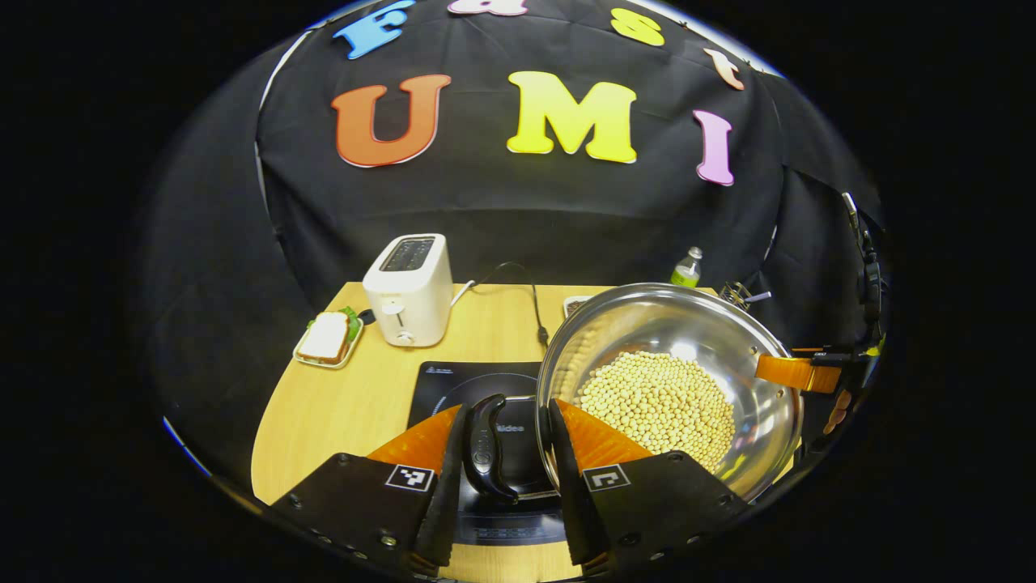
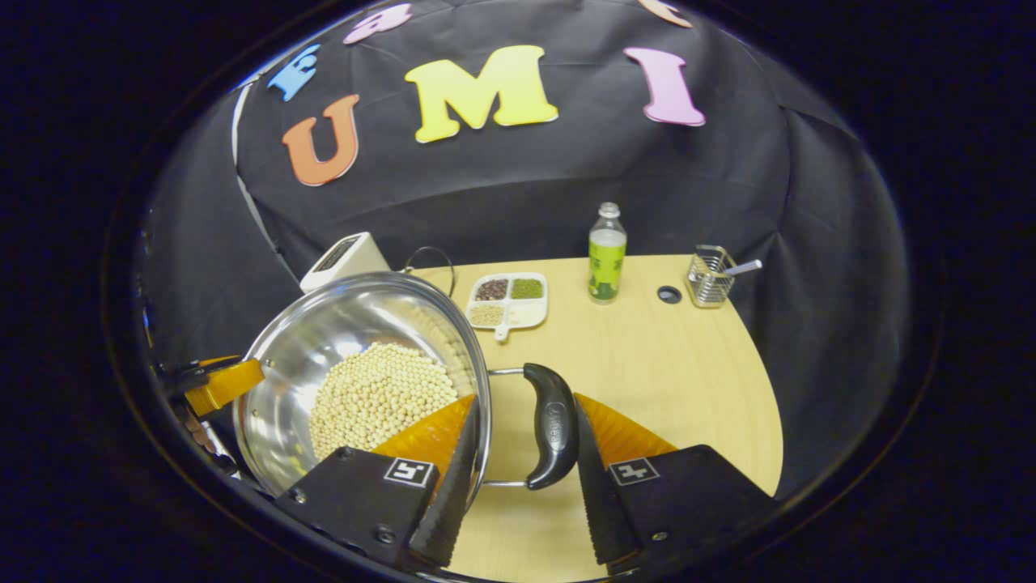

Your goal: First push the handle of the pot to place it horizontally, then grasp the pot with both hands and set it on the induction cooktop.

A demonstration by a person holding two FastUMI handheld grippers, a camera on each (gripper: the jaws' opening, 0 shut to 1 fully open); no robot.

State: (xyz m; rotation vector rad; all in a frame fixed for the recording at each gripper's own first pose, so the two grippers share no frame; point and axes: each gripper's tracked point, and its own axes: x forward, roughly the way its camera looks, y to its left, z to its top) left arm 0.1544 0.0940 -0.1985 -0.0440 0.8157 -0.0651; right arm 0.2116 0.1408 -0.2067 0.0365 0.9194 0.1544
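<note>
The pot (image 1: 672,380), a shiny steel bowl with a heap of pale beans (image 1: 660,401) in its bottom, appears lifted clear of the desk (image 1: 340,405), carried between the two grippers. In the left gripper view it hangs to the right of and partly over the induction cooktop (image 1: 486,389), whose dark glass shows under the near handle. In the right gripper view the bare wood below the right handle suggests that side has not reached the cooktop.

Both black loop handles lie level and stick out sideways, so the pot's long axis, handle to handle, runs left to right across the desk; the pushing step looks done. The two-handed grasp looks done as well. Left to do: shift the pot further left over the cooktop and lower it flat.

The left gripper (image 1: 502,453) has its jaws standing either side of the left handle (image 1: 486,445), close around it; whether both fingers actually press on it I cannot tell from this angle. The right gripper (image 2: 522,453) has one finger inside the rim and the other against the right handle (image 2: 552,437), again close, contact uncertain.

Further off stand a white toaster (image 1: 409,287) and a sandwich plate (image 1: 325,340) on the far left, then a divided dish (image 2: 508,301), a bottle (image 2: 607,255) and a wire holder (image 2: 709,277) along the far right.
</note>
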